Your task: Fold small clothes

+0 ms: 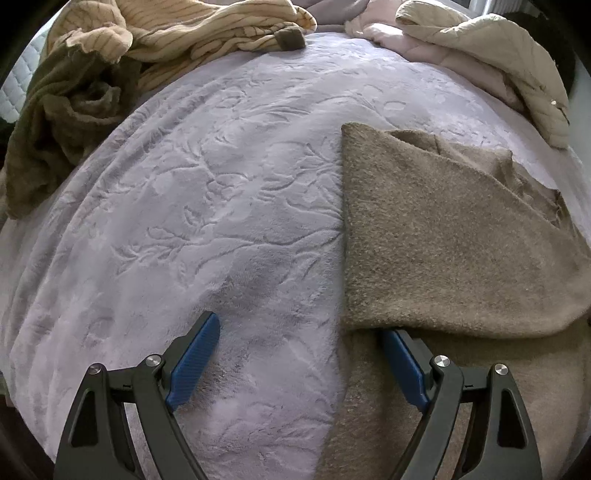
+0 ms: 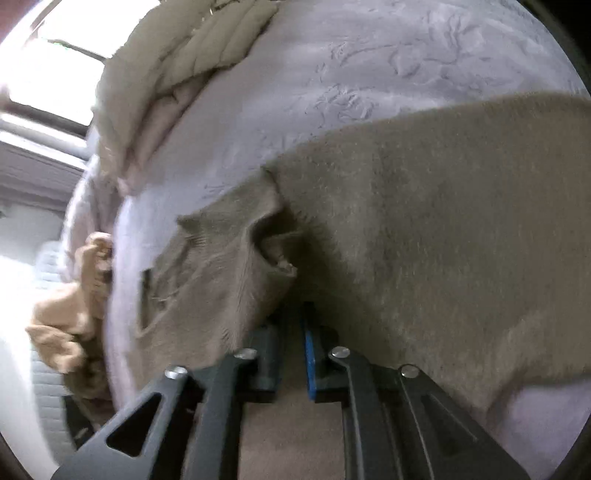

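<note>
Now the left claw (image 1: 299,332) gapes wide beside the folded brown knit (image 1: 443,240); whether the narrow right claw (image 2: 291,325) grips it is unclear.

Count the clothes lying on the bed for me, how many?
4, maybe more hidden: a brown fuzzy sweater half folded at the right, a striped beige top and a dark green garment heaped far left, a cream quilted jacket far right.

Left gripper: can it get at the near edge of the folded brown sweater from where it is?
Probably yes. The left gripper is open, and one of its fingers already has its tip under the brown sweater edge. Only bare blanket lies around it.
</note>
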`<state>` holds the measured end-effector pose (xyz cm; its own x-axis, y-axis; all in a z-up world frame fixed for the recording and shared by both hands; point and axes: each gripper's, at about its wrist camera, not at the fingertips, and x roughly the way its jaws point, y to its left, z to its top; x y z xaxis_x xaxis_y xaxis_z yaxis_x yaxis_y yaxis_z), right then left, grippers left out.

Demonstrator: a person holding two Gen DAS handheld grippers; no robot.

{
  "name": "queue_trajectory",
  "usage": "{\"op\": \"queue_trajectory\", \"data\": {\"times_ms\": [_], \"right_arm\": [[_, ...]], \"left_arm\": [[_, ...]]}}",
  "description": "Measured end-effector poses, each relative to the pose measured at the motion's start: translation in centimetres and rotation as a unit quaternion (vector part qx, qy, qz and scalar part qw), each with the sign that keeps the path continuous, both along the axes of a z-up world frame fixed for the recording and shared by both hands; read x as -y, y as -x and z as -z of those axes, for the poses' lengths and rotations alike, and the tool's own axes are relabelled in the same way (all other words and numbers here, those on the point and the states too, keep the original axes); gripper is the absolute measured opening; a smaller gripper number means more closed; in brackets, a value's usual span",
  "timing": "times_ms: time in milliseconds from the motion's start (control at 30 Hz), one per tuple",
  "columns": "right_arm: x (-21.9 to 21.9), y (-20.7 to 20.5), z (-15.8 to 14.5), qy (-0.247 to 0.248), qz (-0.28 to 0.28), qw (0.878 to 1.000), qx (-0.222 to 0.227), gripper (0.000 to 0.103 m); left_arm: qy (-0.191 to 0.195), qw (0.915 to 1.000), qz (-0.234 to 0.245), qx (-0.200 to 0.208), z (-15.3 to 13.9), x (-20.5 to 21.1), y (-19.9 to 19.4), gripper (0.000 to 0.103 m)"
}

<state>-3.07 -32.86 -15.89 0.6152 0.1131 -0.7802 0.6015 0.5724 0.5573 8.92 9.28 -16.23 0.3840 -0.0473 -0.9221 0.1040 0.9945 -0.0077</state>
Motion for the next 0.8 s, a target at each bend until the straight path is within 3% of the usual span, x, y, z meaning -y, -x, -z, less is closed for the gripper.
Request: {"op": "queue_trajectory", "data": {"times_ms": [33,67,167,233,267,300,333,467,533,633,733,800], "right_arm": [[-0.2,0.1,-0.2,-0.002,-0.004,1.0,0.004,0.052],[-0.6,0.0,-0.4,-0.003,-0.008,1.0,0.011,0.078],[-1.1,-1.2,-1.1,-0.002,-0.016,1.0,0.015,0.081],[-1.3,-2.5,-0.9,-0.01,-0.017,1.0,-0.002,0.076],[-1.2,-2.7,-1.0,-0.007,-0.016,1.0,-0.01,0.055],[-1.2,-2.9,-1.1,0.001,-0.02,1.0,-0.019,0.019],[-1.4,-3.3,-1.3,0.017,-0.031,0.999,-0.035,0.007],[-1.5,-2.7,-2.9,0.059,-0.063,0.996,-0.012,0.008],[-0.8,-2.6,-1.6,0.062,-0.066,0.995,-0.032,0.008],[0.5,-1.7,1.1,0.025,-0.053,0.997,-0.045,0.008],[1.1,-0.6,1.3,-0.004,-0.039,0.999,-0.027,0.01],[1.3,-0.1,1.0,-0.012,-0.042,0.999,-0.03,0.012]], "left_arm": [[-0.005,1.0,-0.003,0.004,-0.2,0.1,0.0,0.087],[-0.011,0.9999,-0.006,0.009,-0.4,0.2,0.2,0.087],[-0.018,0.9997,-0.009,0.016,-0.8,0.1,0.3,0.087],[-0.024,0.9995,-0.008,0.021,-1.1,0.1,0.5,0.087],[-0.027,0.9993,-0.008,0.023,-1.1,0.0,0.5,0.087],[-0.029,0.9992,-0.008,0.026,-1.2,-0.1,0.4,0.087],[-0.032,0.999,-0.009,0.03,-1.2,-0.2,0.5,0.087],[-0.03,0.9991,-0.014,0.025,-0.4,-0.9,0.4,0.09],[-0.027,0.9993,-0.011,0.024,-0.7,-1.2,0.5,0.09],[-0.027,0.9992,0.005,0.029,-1.5,-1.3,0.7,0.09],[-0.064,0.9976,0.0,0.029,-2.0,-2.0,0.8,0.09],[-0.067,0.9975,-0.015,0.019,-2.2,-3.2,0.9,0.09]]}}
